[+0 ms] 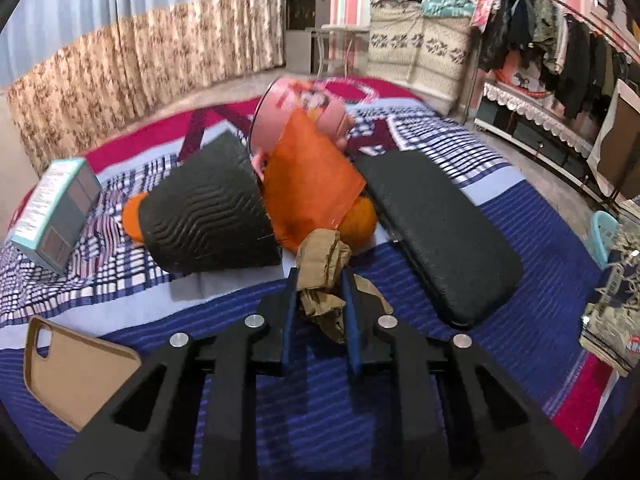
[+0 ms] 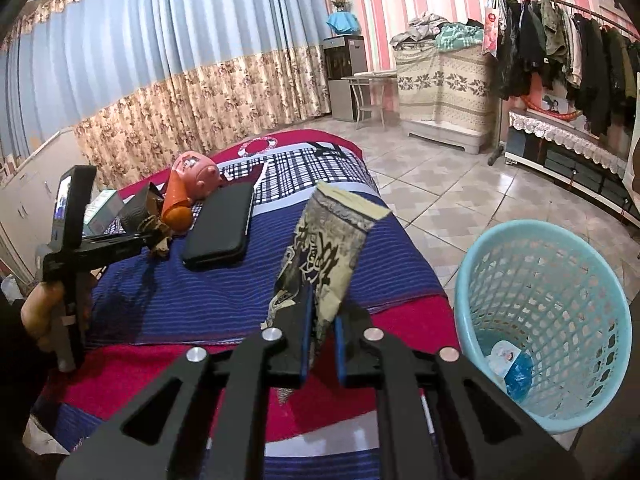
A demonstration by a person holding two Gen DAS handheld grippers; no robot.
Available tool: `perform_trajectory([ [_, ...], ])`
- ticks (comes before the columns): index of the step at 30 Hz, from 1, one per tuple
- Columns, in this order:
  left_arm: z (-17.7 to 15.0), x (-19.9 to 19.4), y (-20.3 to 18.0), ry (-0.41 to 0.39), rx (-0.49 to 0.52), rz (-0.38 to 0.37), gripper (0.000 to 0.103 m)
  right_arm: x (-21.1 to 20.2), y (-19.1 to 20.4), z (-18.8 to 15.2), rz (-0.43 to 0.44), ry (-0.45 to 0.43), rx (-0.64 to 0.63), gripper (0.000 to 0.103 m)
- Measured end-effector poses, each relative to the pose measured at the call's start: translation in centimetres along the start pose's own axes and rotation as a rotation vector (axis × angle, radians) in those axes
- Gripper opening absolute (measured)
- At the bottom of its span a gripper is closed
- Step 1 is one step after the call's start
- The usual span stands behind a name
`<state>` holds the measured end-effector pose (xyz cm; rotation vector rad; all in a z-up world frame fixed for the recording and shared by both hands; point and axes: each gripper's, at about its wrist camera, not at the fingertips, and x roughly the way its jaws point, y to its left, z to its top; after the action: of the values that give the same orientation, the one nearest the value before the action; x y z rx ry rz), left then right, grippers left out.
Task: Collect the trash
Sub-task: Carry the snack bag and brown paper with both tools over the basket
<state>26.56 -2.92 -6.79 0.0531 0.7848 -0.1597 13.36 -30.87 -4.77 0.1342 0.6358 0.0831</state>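
Note:
A crumpled brown paper (image 1: 320, 264) sits between the blue pads of my left gripper (image 1: 320, 284), which is shut on it just above the blue striped bedspread (image 1: 520, 320). The right wrist view shows that left gripper (image 2: 154, 236) at the far left, in a person's hand. My right gripper (image 2: 322, 320) is shut on the lower end of a black-and-cream printed wrapper (image 2: 320, 256), which stands upright over the bed's edge. A light blue mesh basket (image 2: 466, 280) stands on the floor to the right of it, with a blue and white packet (image 2: 512, 364) at its bottom.
On the bed lie a black phone (image 1: 440, 232), a pink and orange toy (image 1: 308, 168), a black ribbed object (image 1: 208, 216), a pale box (image 1: 56, 212) and a tan phone case (image 1: 76, 368). A clothes rack (image 2: 560, 40) stands across the tiled floor.

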Motion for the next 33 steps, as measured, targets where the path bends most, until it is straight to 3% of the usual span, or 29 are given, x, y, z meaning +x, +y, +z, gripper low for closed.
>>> perform_trajectory([
  [9, -0.4, -5.9, -3.1, -0.12, 0.013, 0.023, 0.019, -1.3, -1.5, -0.3, 0.044, -0.062, 0.033, 0.004],
  [15, 0.8, -7.4, -8.2, -0.161, 0.043, -0.05, 0.019, -3.8, -4.0, 0.0, -0.009, -0.119, 0.059, 0.003],
  [26, 2.3, -7.2, -20.7, -0.209, 0.167, -0.234, 0.019, -7.9, -12.7, -0.7, -0.292, -0.14, 0.1, 0.003],
  [33, 2.1, -5.9, -27.3, -0.193, 0.223, -0.34, 0.019, -8.6, -16.2, -2.0, -0.391, -0.141, 0.153, 0.003],
])
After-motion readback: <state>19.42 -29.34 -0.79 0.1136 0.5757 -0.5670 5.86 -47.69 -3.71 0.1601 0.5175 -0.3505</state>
